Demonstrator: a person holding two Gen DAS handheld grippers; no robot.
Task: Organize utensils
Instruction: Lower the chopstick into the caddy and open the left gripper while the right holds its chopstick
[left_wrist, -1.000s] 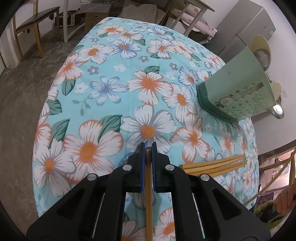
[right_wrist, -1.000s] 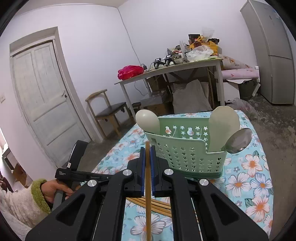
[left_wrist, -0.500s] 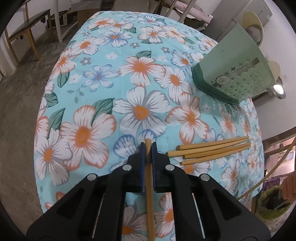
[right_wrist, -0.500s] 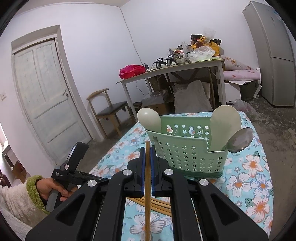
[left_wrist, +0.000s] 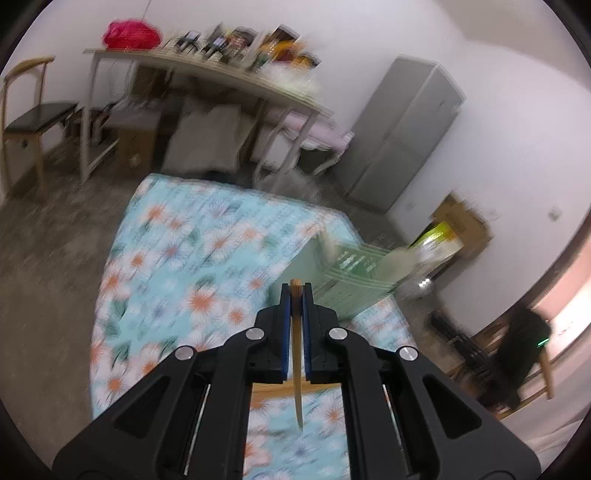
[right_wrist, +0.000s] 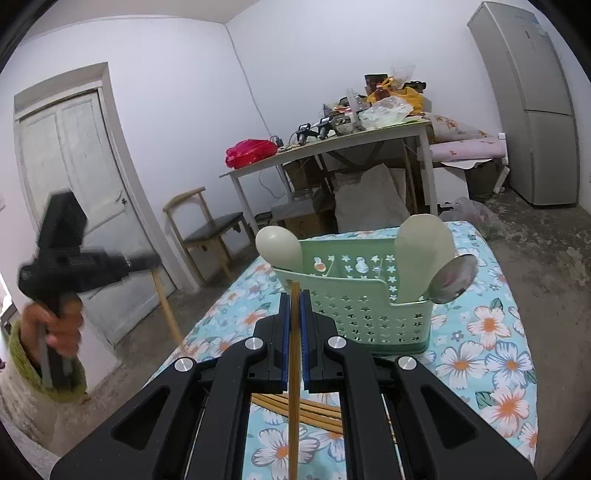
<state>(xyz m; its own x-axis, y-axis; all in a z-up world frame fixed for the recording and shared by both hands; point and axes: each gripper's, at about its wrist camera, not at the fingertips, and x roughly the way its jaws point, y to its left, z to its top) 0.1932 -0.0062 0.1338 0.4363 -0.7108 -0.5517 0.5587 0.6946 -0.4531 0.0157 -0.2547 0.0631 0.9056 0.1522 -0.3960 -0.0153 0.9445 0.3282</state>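
The left gripper (left_wrist: 295, 291) clamps one wooden chopstick (left_wrist: 296, 354) above the floral tablecloth (left_wrist: 177, 280). The right gripper (right_wrist: 294, 299) pinches another chopstick (right_wrist: 294, 387) before the green utensil basket (right_wrist: 369, 314); loose chopsticks (right_wrist: 314, 413) lie beneath.

Lived-in home room, doubling as storage: grey fridge (right_wrist: 532, 107) standing against the wall, wooden chair (right_wrist: 210, 236) sitting by a panelled door (right_wrist: 77, 192), cluttered side table (right_wrist: 332, 147), bare concrete floor (right_wrist: 546, 236) showing.
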